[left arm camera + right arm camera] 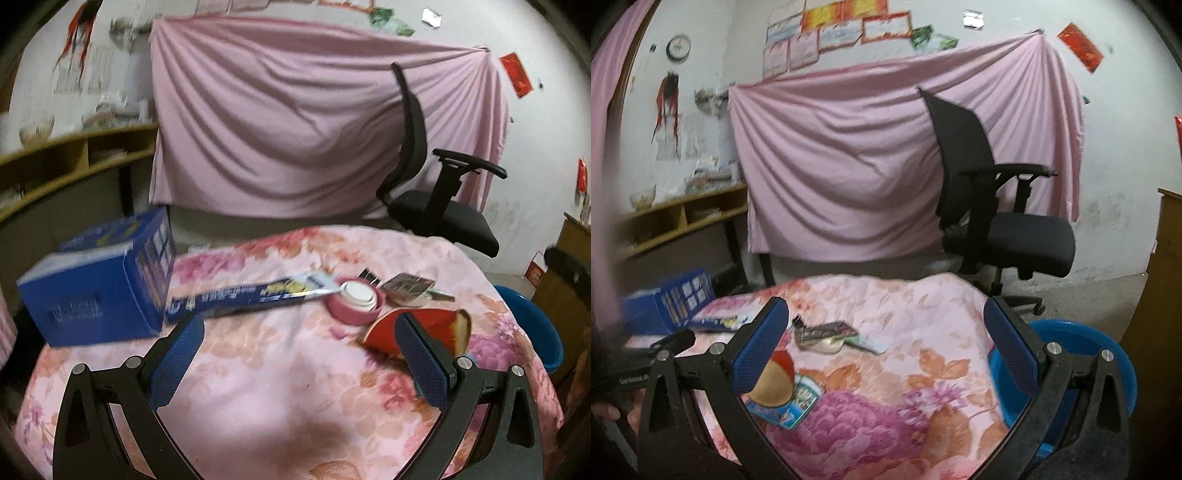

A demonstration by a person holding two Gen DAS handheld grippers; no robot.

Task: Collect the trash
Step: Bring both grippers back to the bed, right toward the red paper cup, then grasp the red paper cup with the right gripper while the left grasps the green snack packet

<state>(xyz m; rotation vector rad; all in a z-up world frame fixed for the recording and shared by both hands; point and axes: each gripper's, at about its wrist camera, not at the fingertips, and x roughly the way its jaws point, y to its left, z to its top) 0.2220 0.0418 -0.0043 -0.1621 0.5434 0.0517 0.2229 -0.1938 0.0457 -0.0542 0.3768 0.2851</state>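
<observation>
Both grippers hang over a table covered with a pink flowered cloth (280,376), and each has its jaws spread wide with nothing between them. The left gripper (299,354) sits above a bare stretch of the cloth; the right gripper (886,343) is nearer the table's right edge.

The trash lies scattered across the far half of the table. From the left wrist view, a blue carton (99,291) stands at the left edge, its print too blurred to read. A long blue box (247,295) with yellow lettering lies flat, one end beside the carton and the other touching a pink round lid (356,299) with a white centre. The lettering cannot be made out. Just behind the lid lies a crumpled dark wrapper (406,286). A red snack packet (436,325) rests near the right finger (421,354), partly hidden by it.

From the right wrist view, that packet (783,391) shows a red top and a blue lower part with print, unreadable, and sits partly behind the left finger (761,350). The wrapper (827,332) lies further back, well apart from both fingers.

A blue plastic basin (1100,354) stands on the floor just beside the table's right edge. A black office chair (997,206) stands behind the table, in front of a pink sheet (849,166) hung on the wall. Writing on the wall papers is too small to read.
</observation>
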